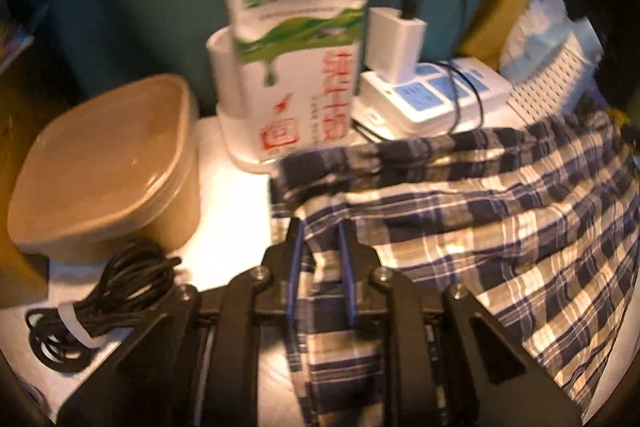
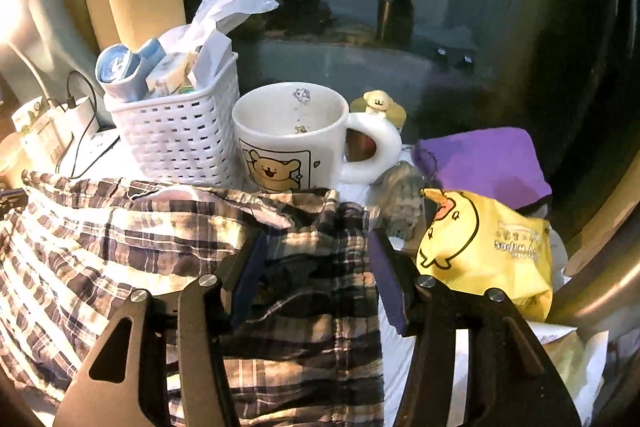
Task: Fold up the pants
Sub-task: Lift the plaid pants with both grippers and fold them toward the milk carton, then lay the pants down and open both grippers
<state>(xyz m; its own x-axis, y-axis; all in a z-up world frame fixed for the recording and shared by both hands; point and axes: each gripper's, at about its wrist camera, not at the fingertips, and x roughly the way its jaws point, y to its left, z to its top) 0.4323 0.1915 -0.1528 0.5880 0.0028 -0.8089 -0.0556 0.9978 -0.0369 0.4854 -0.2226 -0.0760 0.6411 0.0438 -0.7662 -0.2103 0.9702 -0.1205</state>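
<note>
The white counter (image 1: 232, 259) is crowded, and the navy, white and tan plaid cotton pants (image 1: 500, 219) are the largest thing on it, spread rumpled across its middle. In the left wrist view they fill the right half of the counter, and their far edge lies just in front of the white power strip (image 1: 432, 95). In the right wrist view the same pants (image 2: 120, 251) cover the left and centre, with their far edge against the white woven plastic basket (image 2: 180, 143) and the white bear-print ceramic mug (image 2: 292, 139).

The brown paper lidded bowl (image 1: 112, 167) sits at the left of the counter, well apart from the pants. The white and green upright carton (image 1: 300, 67) stands in a white holder behind the fabric. To the right of the pants lie a yellow duck-print plastic bag (image 2: 488, 251) and, behind it, a purple cloth pouch (image 2: 488, 163). A bundled black cord (image 1: 104, 291) with a white tie lies near the bowl.

The left claw (image 1: 320, 223) has its blue-padded jaws narrowly apart, with a fold of the pants running up between them; whether the pads pinch the cloth I cannot tell. The right claw (image 2: 316, 239) is released, its jaws spread wide over the right edge of the pants, and neither pad presses the fabric.
</note>
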